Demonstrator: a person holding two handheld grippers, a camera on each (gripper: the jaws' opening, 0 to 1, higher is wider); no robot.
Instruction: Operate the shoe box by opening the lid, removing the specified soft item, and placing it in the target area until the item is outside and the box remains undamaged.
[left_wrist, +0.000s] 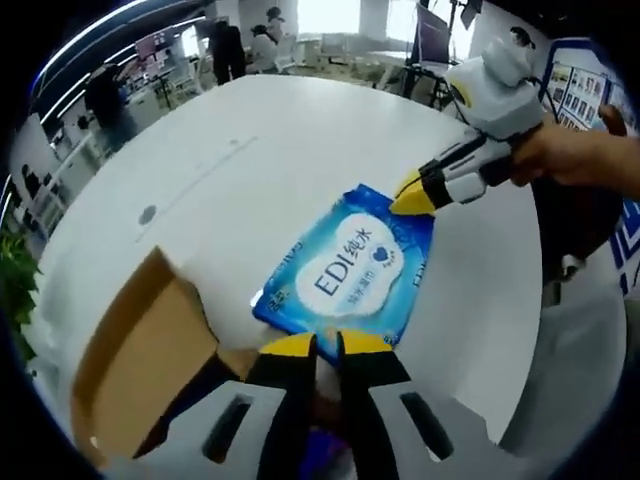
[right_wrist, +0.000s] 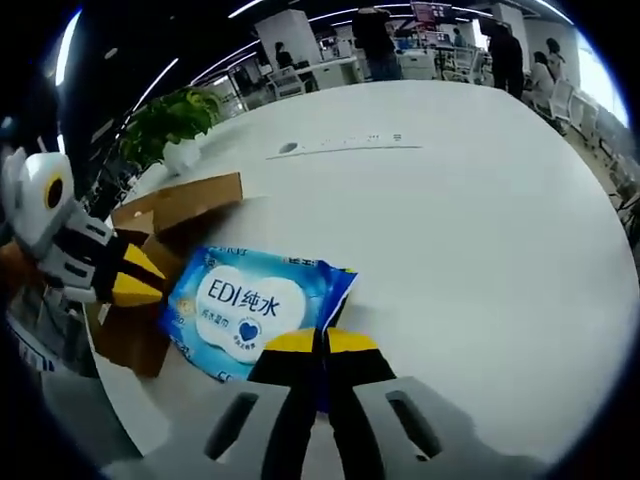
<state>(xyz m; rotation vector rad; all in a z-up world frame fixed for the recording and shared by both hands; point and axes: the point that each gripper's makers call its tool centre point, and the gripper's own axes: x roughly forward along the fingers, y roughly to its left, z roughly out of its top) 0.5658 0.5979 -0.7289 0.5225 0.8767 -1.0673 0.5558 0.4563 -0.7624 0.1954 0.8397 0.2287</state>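
We have the wipes pack (left_wrist: 350, 268) out of the shoe box (left_wrist: 140, 370) and lying flat on the white table (left_wrist: 250, 150), label up, just beside the box's open cardboard flap. Soft blue pouch, "EDI" print legible in both views.

Left gripper (left_wrist: 328, 345): in the left gripper view, jaws pressed nearly together at the pack's near edge; looks like they pinch that edge, but the contact pt is hidden under the yellow tips, so we can't tell for sure. Right gripper (right_wrist: 321, 342): jaws together over the pack's opposite edge, where the blue film lifts and folds up betw the tips – we read that as a pinch on the wipes pack. Left gripper view confirms: the other gripper's yellow tips sit on the pack's far corner, held by a person's hand (left_wrist: 570, 155).

Why held so: two-end hold keeps a floppy pouch taut and level, so it slides or lifts w/o sagging or dragging on the box wall.

Box: lid/flap open, brown interior visible, no tear seen from here. Potted plant (right_wrist: 170, 120) and office desks well apart in bkgd.

Judgement: item is outside; remaining step prob. is settling it in the target area and releasing. Risk: tugging unevenly could crumple the film.
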